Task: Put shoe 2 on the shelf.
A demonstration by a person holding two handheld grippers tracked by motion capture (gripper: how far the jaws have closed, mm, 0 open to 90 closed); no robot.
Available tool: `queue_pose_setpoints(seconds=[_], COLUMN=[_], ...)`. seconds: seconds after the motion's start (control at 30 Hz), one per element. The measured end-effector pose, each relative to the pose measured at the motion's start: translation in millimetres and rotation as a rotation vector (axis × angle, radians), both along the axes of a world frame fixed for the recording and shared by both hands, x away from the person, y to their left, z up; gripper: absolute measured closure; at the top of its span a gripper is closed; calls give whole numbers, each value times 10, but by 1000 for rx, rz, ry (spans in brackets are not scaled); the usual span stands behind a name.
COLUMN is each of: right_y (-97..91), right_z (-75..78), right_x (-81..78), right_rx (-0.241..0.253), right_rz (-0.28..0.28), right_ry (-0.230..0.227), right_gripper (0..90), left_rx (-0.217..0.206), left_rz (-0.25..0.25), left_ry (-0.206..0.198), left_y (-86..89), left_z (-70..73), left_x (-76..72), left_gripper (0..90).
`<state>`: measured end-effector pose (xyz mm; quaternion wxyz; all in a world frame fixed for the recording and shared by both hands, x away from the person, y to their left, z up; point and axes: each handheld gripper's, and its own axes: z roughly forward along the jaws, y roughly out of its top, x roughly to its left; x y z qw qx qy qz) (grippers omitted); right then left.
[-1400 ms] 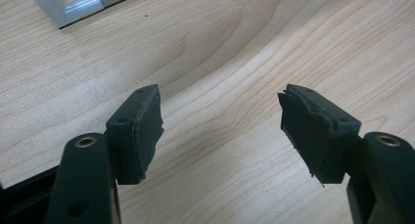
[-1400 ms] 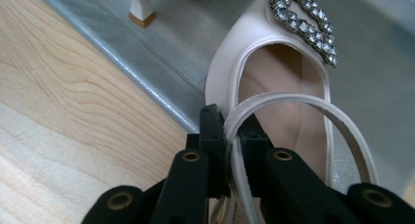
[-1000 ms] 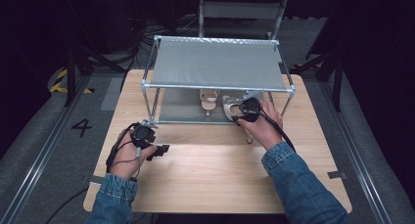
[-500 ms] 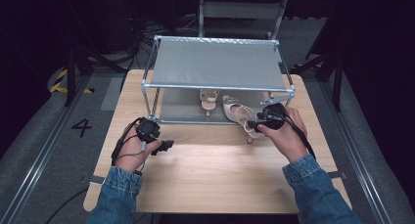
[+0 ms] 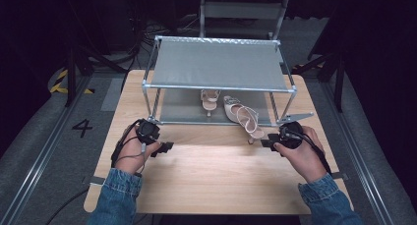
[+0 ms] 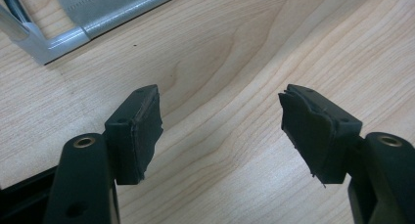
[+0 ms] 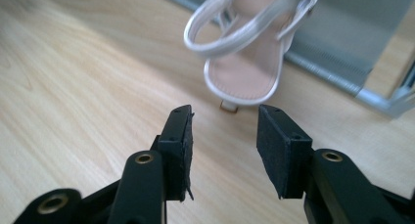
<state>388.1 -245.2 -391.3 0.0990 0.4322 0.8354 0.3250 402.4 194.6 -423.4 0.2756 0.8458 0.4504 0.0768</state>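
Two forearms in denim sleeves come in from the bottom of the high view, each hand wrapped round a gripper low over the bench (image 5: 211,176). At lower left the left gripper (image 5: 166,147) lies nearly level, pointing toward the frame's right; in the left gripper view its jaws stand wide apart over bare wood, nothing between them, with a corner of the rack (image 6: 54,43) at upper left. At centre right the right gripper (image 5: 265,143) points toward the frame's left, its tips just beside the heel of the near sandal (image 5: 247,121). In the right gripper view the jaws are partly open, having just been closing, with nothing between the pads; the sandal (image 7: 244,62) lies just beyond them in the upper middle, its heel end toward the camera, apart from the pads. That sandal lies half out from under the rack's front edge, toe on the lower shelf and heel on the bench. A second sandal (image 5: 210,99) rests on the lower shelf, to the left of the first. The rack (image 5: 216,65) is a grey two-tier metal frame on the far half of the pale wooden bench. Around the bench the room is dark, with grey floor, cables and a painted "4" (image 5: 81,127) at left.
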Motion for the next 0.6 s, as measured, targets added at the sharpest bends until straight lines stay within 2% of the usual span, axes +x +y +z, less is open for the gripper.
queue_pose_setpoints(seconds=[0.13,0.23,0.3,0.4,0.47,0.6], right_y=[2,17,38,54,84,124], right_z=[-152,-293,-426,-516,-611,-658], right_x=[48,112,167,208,254,284], right_rx=[-31,-48,-53,-43,-22,7], right_rz=[-3,-1,3,-1,-2,12], right_ry=[39,48,46,54,33,2], right_gripper=[561,530,559,588,606,652], left_rx=[3,3,5,9,7,4], left_rz=[0,-3,-3,-8,-3,7], left_ry=[7,7,8,10,13,14], left_y=[-8,-12,-13,-8,-7,19], left_z=[-16,-25,-27,-29,-34,-42], left_x=[-4,0,3,5,2,-11], left_gripper=[319,318,317,317,314,314])
